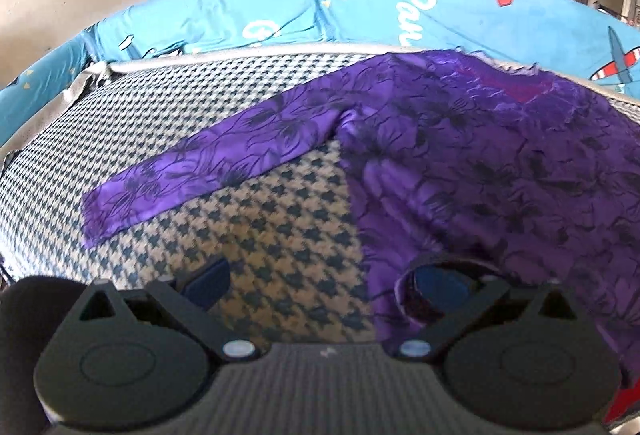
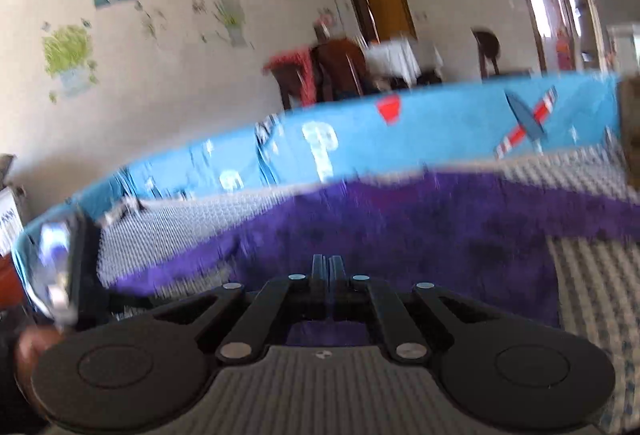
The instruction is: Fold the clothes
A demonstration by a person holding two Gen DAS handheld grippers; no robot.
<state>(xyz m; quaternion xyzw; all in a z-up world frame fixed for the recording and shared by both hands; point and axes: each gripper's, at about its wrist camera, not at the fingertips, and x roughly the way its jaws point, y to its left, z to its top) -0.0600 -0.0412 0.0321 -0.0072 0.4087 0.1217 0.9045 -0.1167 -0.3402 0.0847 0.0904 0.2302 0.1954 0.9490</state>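
Shirt: a purple flowery long-sleeved shirt [image 1: 460,171] lies flat on the checked blue-and-white cover [image 1: 200,123].
Neck: it points to the far edge, by the bright blue cartoon sheet [image 1: 280,11].
Sleeve: its long arm [image 1: 208,171] runs out to the left and a bit nearer.
Left gripper [image 1: 320,283]: jaws wide apart, right finger [image 1: 436,287] under a fold of the shirt's near edge.
Right gripper [image 2: 328,271]: jaws pressed together, nothing between them, over the shirt.

left wrist: close, angled down | right wrist: flatter, blurred | share purple garment [image 1: 460,163]

purple garment [image 1: 460,171] seemingly satiny cloth, sheeny
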